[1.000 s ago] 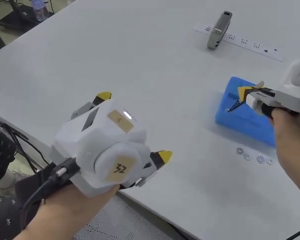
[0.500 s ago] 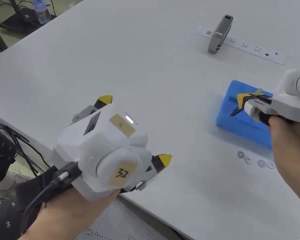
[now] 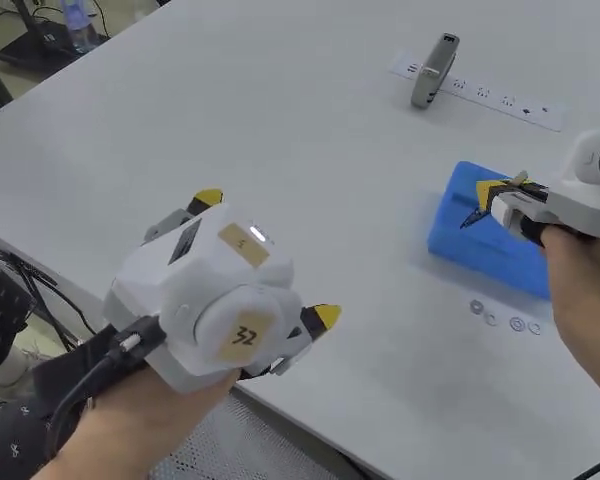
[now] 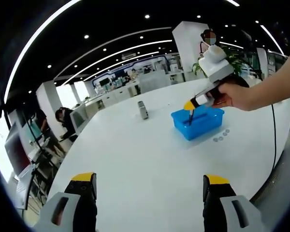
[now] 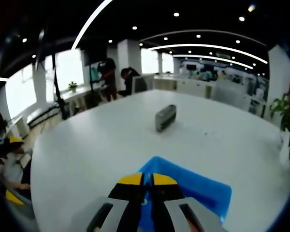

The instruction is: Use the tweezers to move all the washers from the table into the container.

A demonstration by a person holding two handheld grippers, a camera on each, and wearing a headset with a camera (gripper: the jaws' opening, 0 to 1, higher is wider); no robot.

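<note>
head view down from above, gripper views low, sharing container [image 3: 468,248]

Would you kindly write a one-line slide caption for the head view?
Right gripper holds tweezers over the blue container, washers on the table beside it; left gripper open.

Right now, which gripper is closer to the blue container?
Right. The right gripper is over the blue container, its tweezers pointing down at it; the left gripper is well away, by the table's near edge, jaws open.
</note>
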